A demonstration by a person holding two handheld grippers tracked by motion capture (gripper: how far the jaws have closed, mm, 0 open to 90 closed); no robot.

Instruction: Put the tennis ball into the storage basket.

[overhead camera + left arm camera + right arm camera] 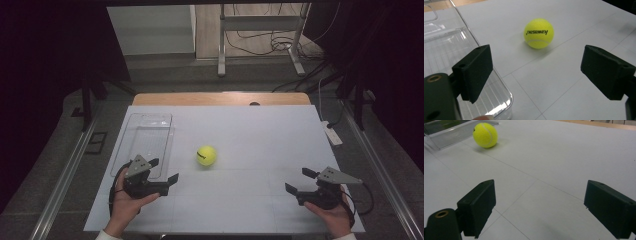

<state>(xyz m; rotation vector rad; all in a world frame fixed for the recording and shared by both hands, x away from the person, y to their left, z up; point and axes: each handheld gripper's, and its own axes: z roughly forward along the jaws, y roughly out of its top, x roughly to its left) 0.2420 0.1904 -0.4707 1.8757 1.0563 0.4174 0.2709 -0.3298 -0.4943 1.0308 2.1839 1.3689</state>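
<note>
Fingers (474,72) of both grippers gape empty; left gripper view reads the ball (538,33) (printed lettering).

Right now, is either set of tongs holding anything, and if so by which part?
Nothing is held. The left tongs and right tongs both stand open and empty; the tennis ball lies free on the table.

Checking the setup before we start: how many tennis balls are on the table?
1. The ball lies on the white table near its middle, just right of the clear tray, ahead of the open left gripper.
</note>
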